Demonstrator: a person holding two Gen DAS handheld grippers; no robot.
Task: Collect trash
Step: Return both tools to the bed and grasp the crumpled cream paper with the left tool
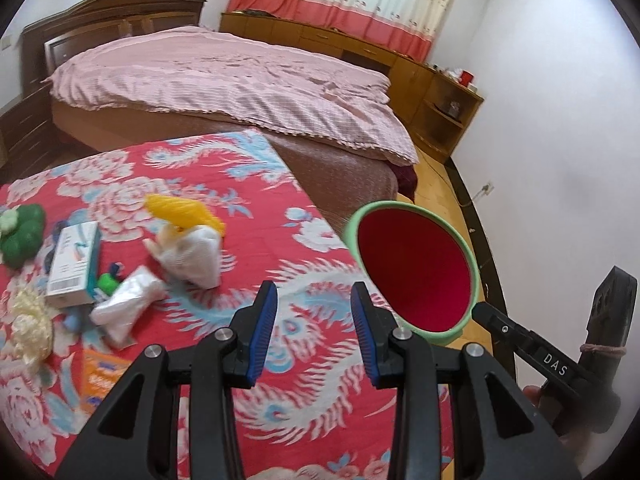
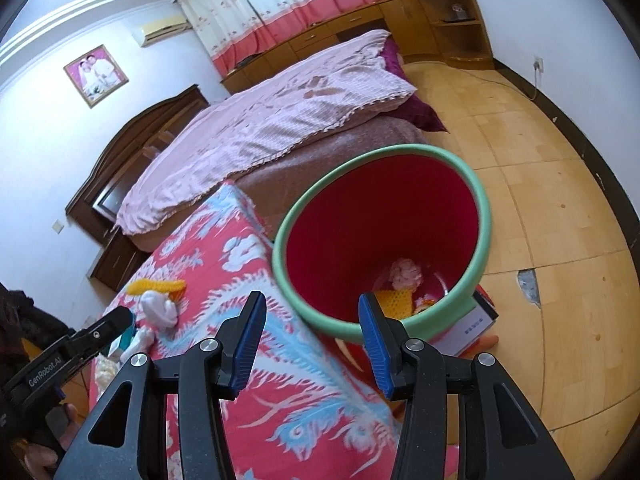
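- The left gripper [image 1: 314, 332] hangs above the red flowered cloth [image 1: 224, 184], its blue-padded jaws spread wide with nothing between them.
- The right gripper [image 2: 312, 344] is likewise spread wide and holds nothing; it sits over the cloth's edge, just before the bin [image 2: 486, 216].
- The bin, red inside with a green rim, stands on the floor [image 2: 540, 160] beside the cloth-covered surface. At its bottom lie a pinkish wad [image 2: 406, 274] and a yellow knit piece [image 2: 394, 300].
- Trash left on the cloth, to the left gripper's left: a yellow bag [image 1: 184, 212] touching a white bag [image 1: 196, 256], a crumpled clear wrapper [image 1: 128, 300], a white box [image 1: 74, 266], a small green piece [image 1: 107, 282], a cream wad [image 1: 30, 328], an orange packet [image 1: 100, 376].
- A green plush thing [image 1: 22, 234] sits at the far left edge.
- Behind is a bed [image 1: 224, 80] under a pink cover.
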